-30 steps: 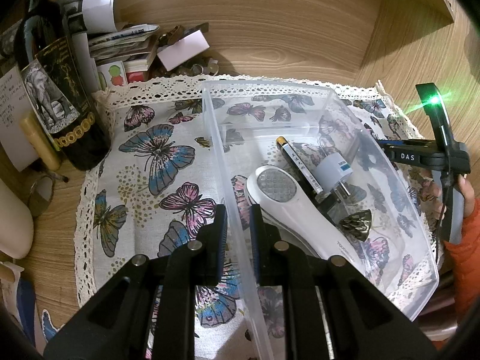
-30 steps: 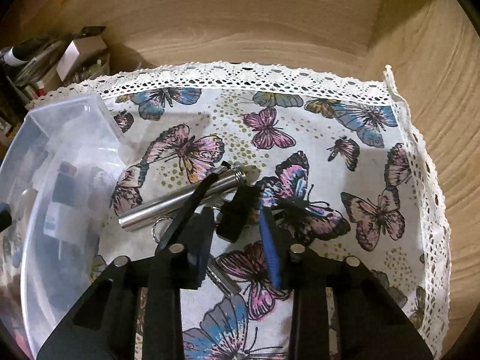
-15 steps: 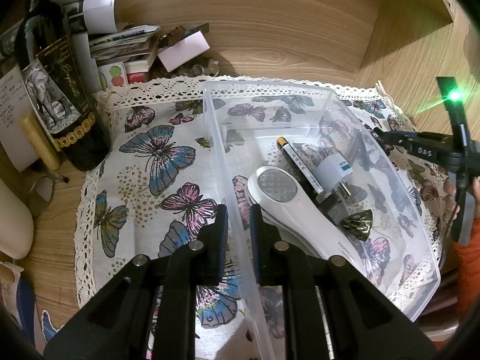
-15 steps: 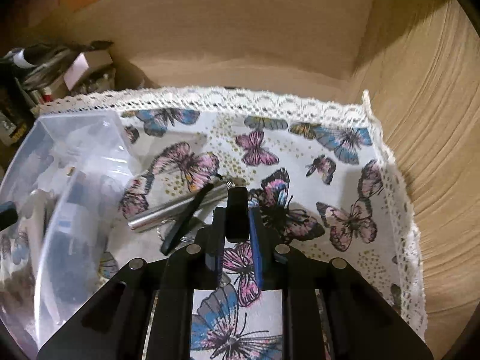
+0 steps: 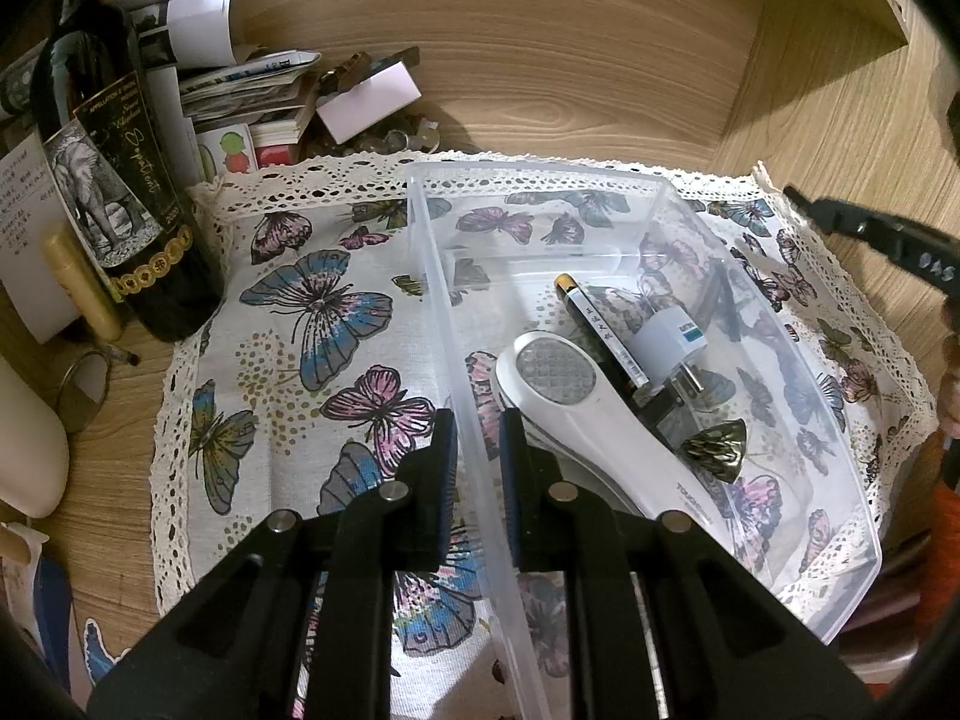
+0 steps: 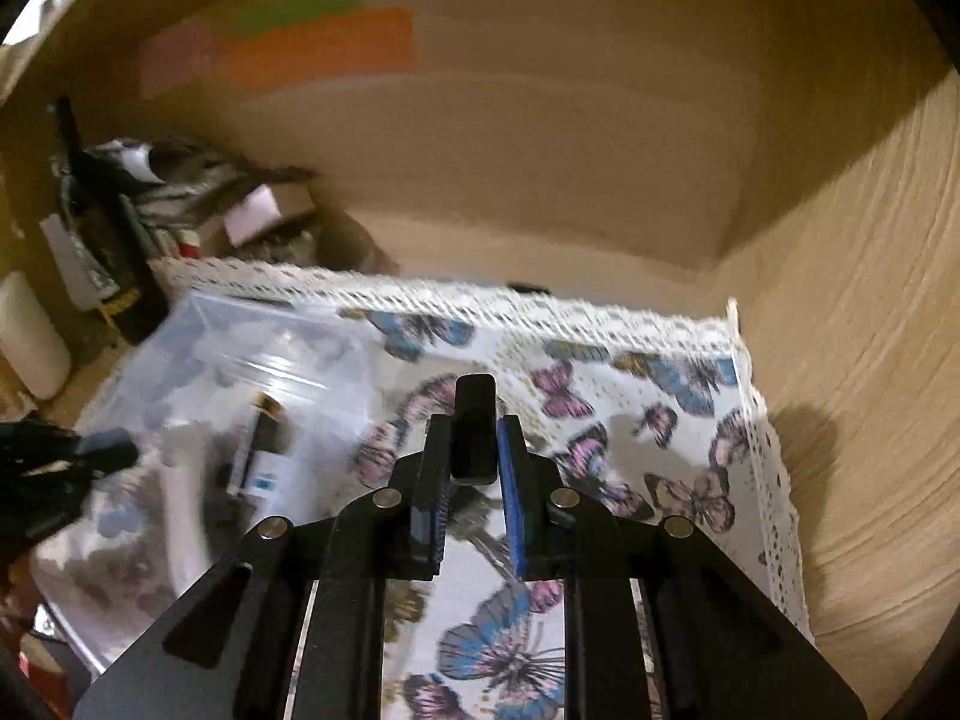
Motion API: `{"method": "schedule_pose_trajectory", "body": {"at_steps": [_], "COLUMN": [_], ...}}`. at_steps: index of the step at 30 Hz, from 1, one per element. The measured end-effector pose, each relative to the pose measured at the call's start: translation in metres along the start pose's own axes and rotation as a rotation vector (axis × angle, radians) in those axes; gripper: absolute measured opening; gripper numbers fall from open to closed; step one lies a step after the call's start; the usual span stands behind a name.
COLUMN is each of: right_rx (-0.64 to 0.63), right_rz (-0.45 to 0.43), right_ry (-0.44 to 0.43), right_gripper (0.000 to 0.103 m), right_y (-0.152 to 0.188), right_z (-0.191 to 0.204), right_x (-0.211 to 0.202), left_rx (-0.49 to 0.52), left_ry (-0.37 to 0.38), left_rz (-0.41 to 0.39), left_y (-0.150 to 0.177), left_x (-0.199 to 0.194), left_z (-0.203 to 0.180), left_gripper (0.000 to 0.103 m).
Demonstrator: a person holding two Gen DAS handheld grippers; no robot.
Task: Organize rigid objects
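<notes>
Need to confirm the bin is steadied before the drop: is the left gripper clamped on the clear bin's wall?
Yes, the left gripper is shut on the clear bin's near-side wall, one finger each side.

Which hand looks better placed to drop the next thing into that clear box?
The right. Its tool already grips a small black block lifted above the cloth beside the box. The left tool is clamped on the box wall.

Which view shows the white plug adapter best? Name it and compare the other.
The left wrist view: the white plug adapter lies sharp inside the clear bin, prongs visible. The right wrist view shows only a motion-blurred white shape through the bin wall.
</notes>
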State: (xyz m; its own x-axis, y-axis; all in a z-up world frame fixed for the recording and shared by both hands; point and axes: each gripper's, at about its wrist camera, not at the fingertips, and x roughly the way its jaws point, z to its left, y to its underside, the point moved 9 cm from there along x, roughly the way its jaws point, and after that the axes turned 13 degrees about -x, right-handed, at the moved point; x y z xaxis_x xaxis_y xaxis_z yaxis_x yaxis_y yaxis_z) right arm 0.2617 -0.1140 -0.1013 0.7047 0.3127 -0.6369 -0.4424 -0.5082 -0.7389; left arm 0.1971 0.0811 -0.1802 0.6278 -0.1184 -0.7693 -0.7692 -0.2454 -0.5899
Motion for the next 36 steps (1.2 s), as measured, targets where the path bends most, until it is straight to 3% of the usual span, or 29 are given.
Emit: {"method": "schedule_pose_trajectory", "body": {"at_steps": [5,11,22,36], "right_rx": [-0.039,-0.101,-0.193,-0.237], "right_rz": [-0.052,-0.054,0.043,0.147], "right_ry": [-0.045,-0.113,-0.196,-0.211], "right_gripper": [0.014,0.014,0.014,0.015], "right_y": [-0.019,-0.028,-0.022,-0.004], "right_z": [0.025,0.059,0.105,0.116], "right_x": [-0.009,0.001,0.042,0.065], "left_rx": [0.0,0.001,0.003,0.002], "left_ry": [0.0,0.0,0.004,0.004], "left_rz": [0.0,0.001,0.0,0.0], "left_y": [0.0,0.0,0.0,0.0], "left_x": [0.0,0.0,0.0,0.0], "left_z": [0.0,0.0,0.002,0.0], "left_gripper": [0.013,0.013,0.013,0.013]}}
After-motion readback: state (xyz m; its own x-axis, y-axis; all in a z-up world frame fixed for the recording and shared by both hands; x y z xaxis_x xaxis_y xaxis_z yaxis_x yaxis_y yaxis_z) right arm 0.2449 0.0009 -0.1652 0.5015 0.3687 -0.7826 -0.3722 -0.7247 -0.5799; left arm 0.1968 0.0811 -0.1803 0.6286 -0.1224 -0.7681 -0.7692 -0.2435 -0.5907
